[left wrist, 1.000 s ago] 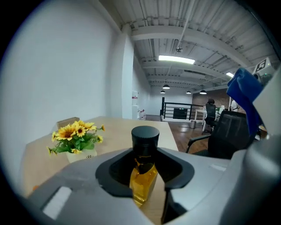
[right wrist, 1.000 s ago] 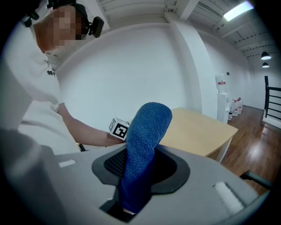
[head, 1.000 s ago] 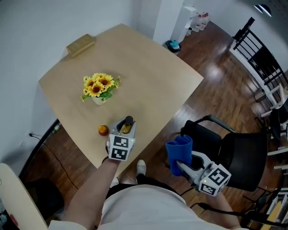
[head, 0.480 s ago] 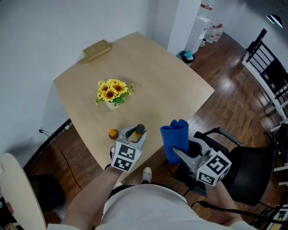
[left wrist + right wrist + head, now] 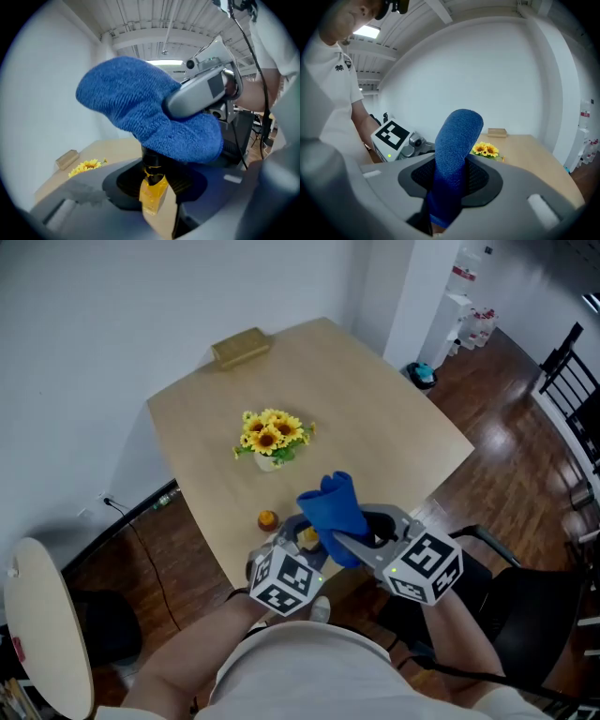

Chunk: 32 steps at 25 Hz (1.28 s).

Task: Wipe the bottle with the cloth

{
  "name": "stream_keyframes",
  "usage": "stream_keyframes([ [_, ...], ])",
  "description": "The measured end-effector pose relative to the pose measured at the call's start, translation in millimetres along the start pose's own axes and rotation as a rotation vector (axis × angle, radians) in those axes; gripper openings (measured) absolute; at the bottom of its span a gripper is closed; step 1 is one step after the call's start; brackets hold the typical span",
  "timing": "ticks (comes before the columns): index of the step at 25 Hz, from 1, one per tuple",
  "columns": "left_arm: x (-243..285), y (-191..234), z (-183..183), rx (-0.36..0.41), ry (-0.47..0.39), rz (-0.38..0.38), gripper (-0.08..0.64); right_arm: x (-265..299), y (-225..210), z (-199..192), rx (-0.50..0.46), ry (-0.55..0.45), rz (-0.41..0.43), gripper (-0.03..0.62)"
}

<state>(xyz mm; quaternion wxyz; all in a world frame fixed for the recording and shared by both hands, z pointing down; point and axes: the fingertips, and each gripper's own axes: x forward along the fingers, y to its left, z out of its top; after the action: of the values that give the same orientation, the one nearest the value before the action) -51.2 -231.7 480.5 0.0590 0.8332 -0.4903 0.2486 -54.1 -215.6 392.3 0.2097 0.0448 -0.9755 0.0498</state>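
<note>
Wipe under way | left tongs (image 5: 302,538) clamp yellow bottle (image 5: 153,187) steady | right tongs (image 5: 349,545) pinch blue cloth (image 5: 330,507) against its cap (image 5: 151,162).

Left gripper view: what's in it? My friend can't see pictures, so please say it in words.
A blue cloth, pinched in the right gripper, sits on the dark cap of a small yellow bottle held in the left gripper. Behind them is a pale table with sunflowers.
</note>
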Motion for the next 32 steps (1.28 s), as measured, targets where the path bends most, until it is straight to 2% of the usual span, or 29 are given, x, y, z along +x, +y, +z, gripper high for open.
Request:
stream_keyframes([
  [3,-5.9,0.8,-0.7,0.026,0.004,-0.013,0.146,-0.4,-5.4,-3.8,0.034,-0.001,-0.006,0.141],
  [8,-12.8,8.8,0.3,-0.022,-0.013,-0.033,0.146,-10.0,-23.9,-9.9,0.069,-0.015,-0.076,0.141],
  [11,-22.6,14.9,13.3,-0.050,-0.046,-0.055,0.146,-16.2,-28.5,-6.3,0.105,-0.064,-0.106,0.141],
  [16,-43.8,21.2,45.4,-0.112,-0.124,-0.099,0.146,-14.6,-20.2,2.5,0.116,-0.131,-0.110,0.140],
  [19,-58.9,24.3,65.6,-0.143,-0.164,-0.127,0.146,-13.9,-17.8,-1.7,0.164,-0.172,-0.114,0.140],
  [25,-79.2,33.6,89.5,-0.188,-0.203,-0.171,0.146,-4.2,-21.2,-39.5,0.243,-0.150,-0.145,0.140],
  [32,-87.3,36.0,105.3,-0.206,-0.214,-0.198,0.146,8.6,-23.5,-103.3,0.308,-0.042,-0.184,0.140],
])
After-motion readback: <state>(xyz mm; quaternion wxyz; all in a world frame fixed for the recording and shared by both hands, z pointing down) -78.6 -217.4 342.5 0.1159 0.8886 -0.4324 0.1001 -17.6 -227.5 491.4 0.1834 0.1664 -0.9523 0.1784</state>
